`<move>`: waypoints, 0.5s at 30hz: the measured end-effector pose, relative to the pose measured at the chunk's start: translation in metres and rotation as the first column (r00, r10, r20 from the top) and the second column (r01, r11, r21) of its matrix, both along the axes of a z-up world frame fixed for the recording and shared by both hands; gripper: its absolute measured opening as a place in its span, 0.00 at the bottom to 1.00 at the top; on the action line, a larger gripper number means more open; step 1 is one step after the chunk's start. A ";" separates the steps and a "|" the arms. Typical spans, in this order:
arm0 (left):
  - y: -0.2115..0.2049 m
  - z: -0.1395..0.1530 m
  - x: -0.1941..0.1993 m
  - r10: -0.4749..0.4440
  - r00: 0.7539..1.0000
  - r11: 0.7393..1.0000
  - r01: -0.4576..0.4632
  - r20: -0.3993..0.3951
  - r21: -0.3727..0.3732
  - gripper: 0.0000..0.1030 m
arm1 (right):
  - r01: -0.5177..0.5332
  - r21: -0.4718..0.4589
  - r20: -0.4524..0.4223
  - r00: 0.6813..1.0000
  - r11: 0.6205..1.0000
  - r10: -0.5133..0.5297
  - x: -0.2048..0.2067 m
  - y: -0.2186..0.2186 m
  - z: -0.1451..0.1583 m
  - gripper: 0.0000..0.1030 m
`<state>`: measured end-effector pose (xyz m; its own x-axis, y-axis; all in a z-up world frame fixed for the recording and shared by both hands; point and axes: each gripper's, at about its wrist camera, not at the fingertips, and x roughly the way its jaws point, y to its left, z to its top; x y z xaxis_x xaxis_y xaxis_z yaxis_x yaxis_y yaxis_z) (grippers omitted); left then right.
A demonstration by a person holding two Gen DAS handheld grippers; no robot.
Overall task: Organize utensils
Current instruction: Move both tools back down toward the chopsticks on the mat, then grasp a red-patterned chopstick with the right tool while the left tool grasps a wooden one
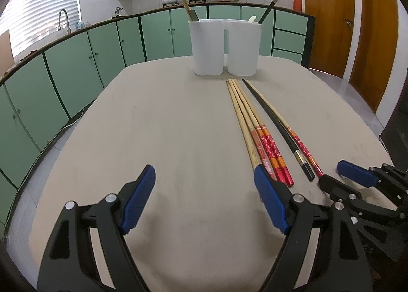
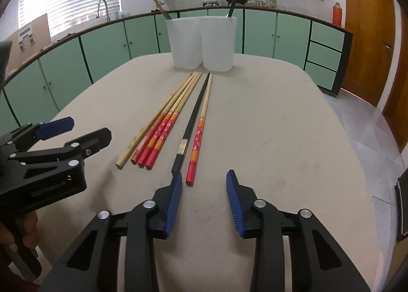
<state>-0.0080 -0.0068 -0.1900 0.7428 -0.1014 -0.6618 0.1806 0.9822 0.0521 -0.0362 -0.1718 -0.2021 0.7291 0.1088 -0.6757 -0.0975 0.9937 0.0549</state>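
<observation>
Several chopsticks lie side by side on the beige table [image 1: 178, 126]: a bundle of bamboo ones with red ends [image 1: 252, 126] [image 2: 168, 118], a black one [image 1: 275, 126] [image 2: 193, 118] and a red-ended one [image 2: 201, 128] next to it. Two white holders [image 1: 225, 47] [image 2: 204, 41] stand at the far edge with utensils in them. My left gripper [image 1: 204, 179] is open and empty, just left of the bundle's near ends. My right gripper [image 2: 204, 184] is open and empty, right behind the black and red-ended chopsticks' near ends. It also shows in the left wrist view [image 1: 339, 174].
Green kitchen cabinets [image 1: 76, 70] and a counter with a sink and pots run behind the table. Wooden doors [image 1: 331, 11] stand at the right. The table's left half [image 1: 127, 126] is bare.
</observation>
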 end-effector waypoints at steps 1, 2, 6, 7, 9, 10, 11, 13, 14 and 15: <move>0.000 -0.001 -0.001 -0.001 1.000 1.000 0.001 -0.001 0.000 0.75 | 0.000 -0.007 0.007 1.000 1.000 0.000 -0.001 0.001 -0.001 0.31; -0.001 -0.002 -0.001 -0.001 1.000 1.000 0.001 0.000 -0.001 0.75 | 0.000 -0.015 0.009 1.000 1.000 0.000 -0.002 0.003 -0.001 0.31; -0.001 -0.002 -0.001 -0.006 1.000 1.000 0.006 0.000 -0.008 0.75 | 0.005 -0.036 0.013 1.000 0.999 -0.005 0.001 0.006 -0.002 0.31; -0.002 -0.003 -0.002 -0.008 1.000 1.000 0.008 -0.001 -0.010 0.75 | 0.006 -0.040 0.013 1.000 0.999 -0.006 0.000 0.007 -0.003 0.30; -0.003 -0.003 -0.003 -0.015 1.000 1.000 0.015 -0.001 -0.017 0.75 | 0.003 -0.044 0.014 1.000 0.999 -0.003 0.000 0.007 -0.003 0.26; -0.004 -0.003 -0.003 -0.018 1.000 1.000 0.018 -0.001 -0.018 0.75 | -0.001 -0.044 0.014 1.000 0.999 0.002 0.000 0.007 -0.003 0.18; -0.005 -0.003 -0.004 -0.021 1.000 1.000 0.021 0.000 -0.018 0.75 | -0.003 -0.041 0.014 1.000 0.999 0.003 0.000 0.007 -0.003 0.14; -0.006 -0.004 -0.005 -0.026 1.000 0.999 0.026 -0.003 -0.018 0.75 | -0.003 -0.031 0.010 1.000 1.000 0.003 0.001 0.004 -0.003 0.06; -0.007 -0.005 -0.005 -0.030 1.000 0.999 0.030 -0.006 -0.021 0.75 | -0.002 -0.021 0.007 1.000 1.000 0.002 0.001 0.002 -0.002 0.06; -0.009 -0.005 -0.005 -0.034 0.999 0.999 0.034 -0.008 -0.022 0.75 | 0.001 -0.013 0.004 1.000 1.000 -0.001 0.001 -0.001 -0.001 0.06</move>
<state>-0.0130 -0.0157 -0.1952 0.7329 -0.1410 -0.6656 0.2143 0.9763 0.0292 -0.0351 -0.1726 -0.2034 0.7318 0.0993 -0.6743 -0.0969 0.9944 0.0412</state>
